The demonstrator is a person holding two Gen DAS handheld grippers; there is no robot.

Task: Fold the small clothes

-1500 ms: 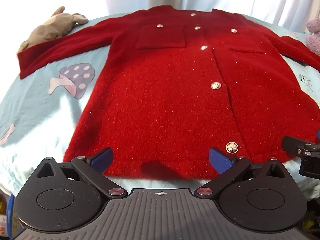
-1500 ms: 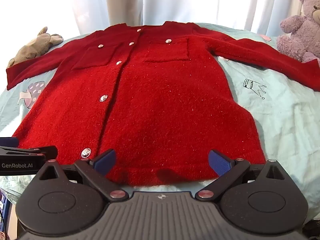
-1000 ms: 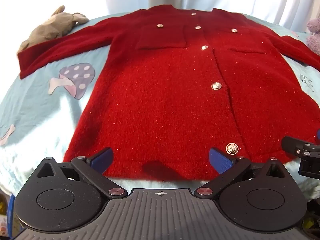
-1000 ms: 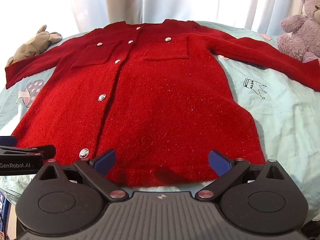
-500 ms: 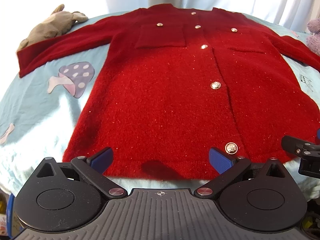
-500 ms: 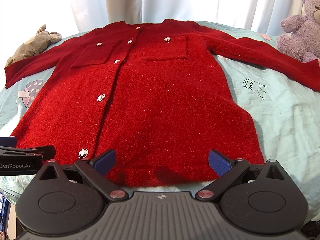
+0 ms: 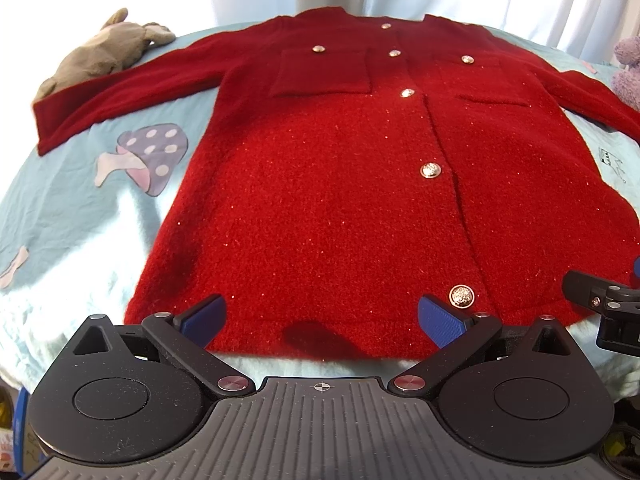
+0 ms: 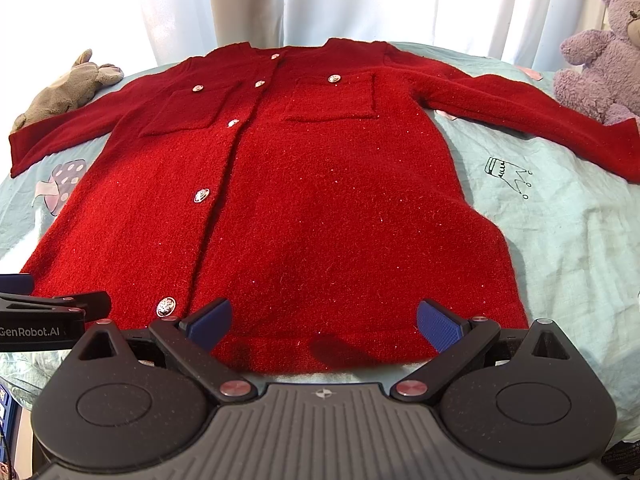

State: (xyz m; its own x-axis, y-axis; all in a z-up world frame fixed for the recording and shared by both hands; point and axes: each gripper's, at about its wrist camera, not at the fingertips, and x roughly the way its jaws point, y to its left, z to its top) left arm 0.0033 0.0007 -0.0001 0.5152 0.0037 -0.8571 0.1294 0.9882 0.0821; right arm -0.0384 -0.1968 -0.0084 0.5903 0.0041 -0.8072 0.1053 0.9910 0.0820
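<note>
Nothing has visibly moved: the red cardigan (image 7: 340, 184) still lies flat on the blue sheet (image 7: 68, 208), both the left gripper (image 7: 320, 316) and right gripper (image 8: 324, 318) spread wide, empty, at its hem.

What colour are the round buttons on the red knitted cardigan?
Shiny silver metal, on the red knitted cardigan; the round buttons show best in the left wrist view.

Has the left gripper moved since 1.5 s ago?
No. The left gripper hovers open at the coat hem, its blue pad beside the same bottom button.
</note>
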